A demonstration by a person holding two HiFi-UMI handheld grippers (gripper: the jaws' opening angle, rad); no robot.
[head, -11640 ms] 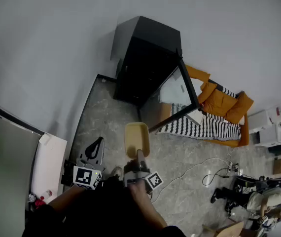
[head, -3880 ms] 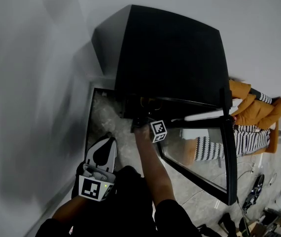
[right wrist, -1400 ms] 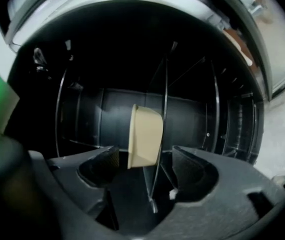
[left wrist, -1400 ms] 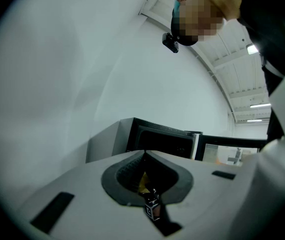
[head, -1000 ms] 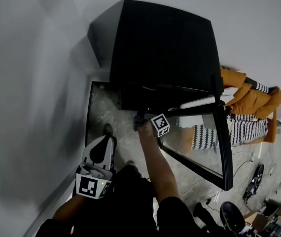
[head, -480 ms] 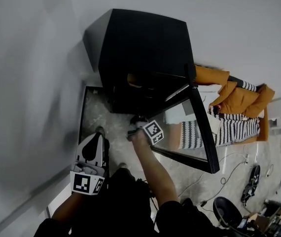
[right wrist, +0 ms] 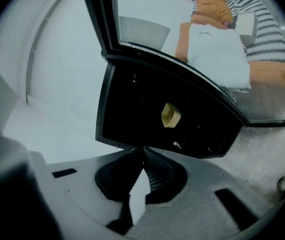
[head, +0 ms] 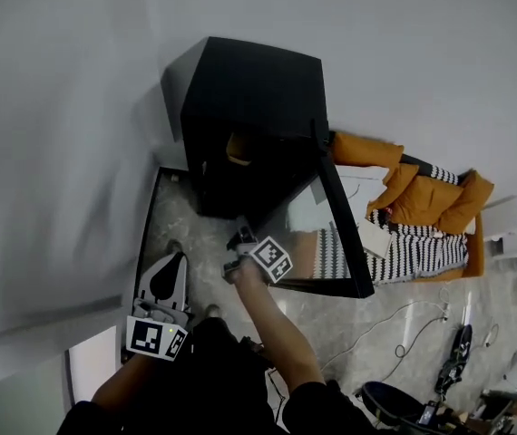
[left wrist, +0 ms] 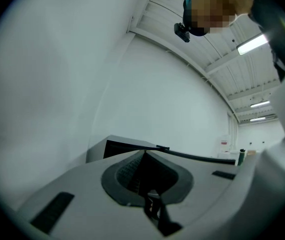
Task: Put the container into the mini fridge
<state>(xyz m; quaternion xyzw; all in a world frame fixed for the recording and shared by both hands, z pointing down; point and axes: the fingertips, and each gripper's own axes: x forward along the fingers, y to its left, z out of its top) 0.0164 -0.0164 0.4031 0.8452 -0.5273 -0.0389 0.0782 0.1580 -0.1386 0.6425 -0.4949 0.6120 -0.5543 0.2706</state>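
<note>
Yellow container [right wrist: 170, 115] sits inside the mini fridge [head: 249, 107], straight ahead of the right claw [right wrist: 143, 150], which is clenched on nothing. The open glass door [head: 313, 225] is nearer this claw; the left claw [left wrist: 143, 153] is also clenched, empty.

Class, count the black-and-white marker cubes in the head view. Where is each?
2. One marker cube sits on the left gripper, low at left; the other sits on the right gripper, beside the open glass door of the black mini fridge. None looks hidden.
</note>
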